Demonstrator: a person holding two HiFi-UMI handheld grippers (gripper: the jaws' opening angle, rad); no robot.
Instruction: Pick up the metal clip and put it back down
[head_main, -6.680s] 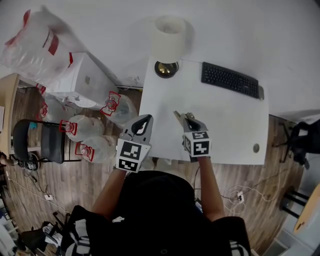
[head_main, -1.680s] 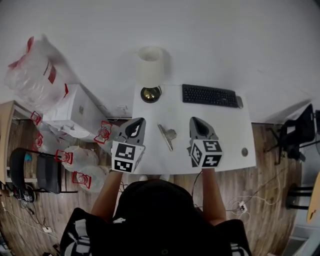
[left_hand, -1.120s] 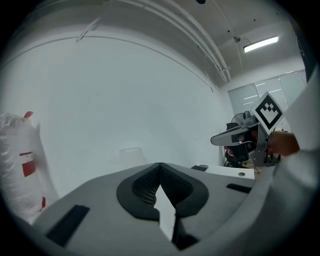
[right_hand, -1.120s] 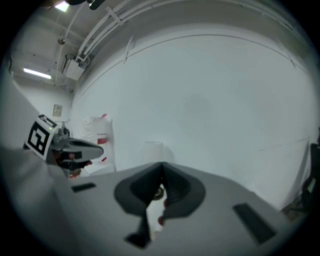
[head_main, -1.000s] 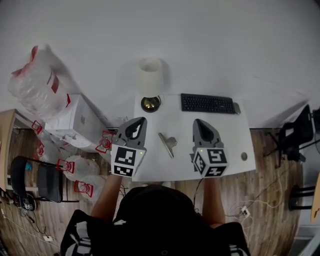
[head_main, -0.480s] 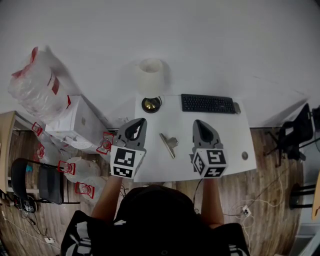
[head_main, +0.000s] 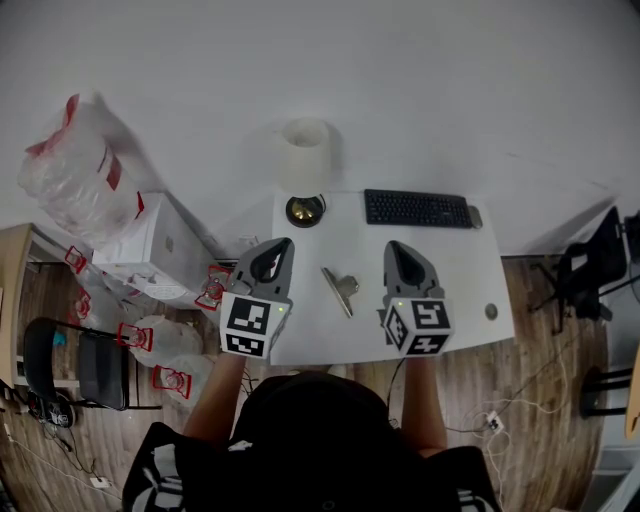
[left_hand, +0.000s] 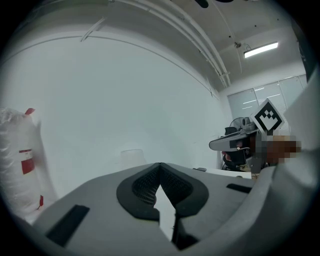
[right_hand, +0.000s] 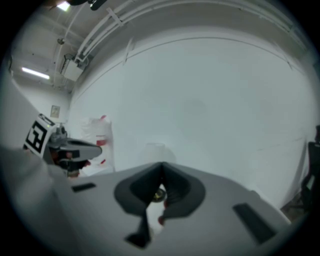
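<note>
The metal clip lies flat on the white table, its silver handles toward the near edge. It rests between my two grippers and touches neither. My left gripper hovers at the table's left edge, jaws together and empty. My right gripper is to the right of the clip, also shut with nothing in it. The left gripper view has its jaw tips meeting against the white wall. In the right gripper view the pads are closed. Neither gripper view shows the clip.
A white lamp stands at the table's far left corner and a black keyboard lies along the far edge. Left of the table are a white box, clear plastic bags and bottles. A black chair is at the right.
Several seconds ago my right gripper held the clip above the table; now the clip lies on the table and that gripper is empty. Over the last second nothing has visibly moved.
</note>
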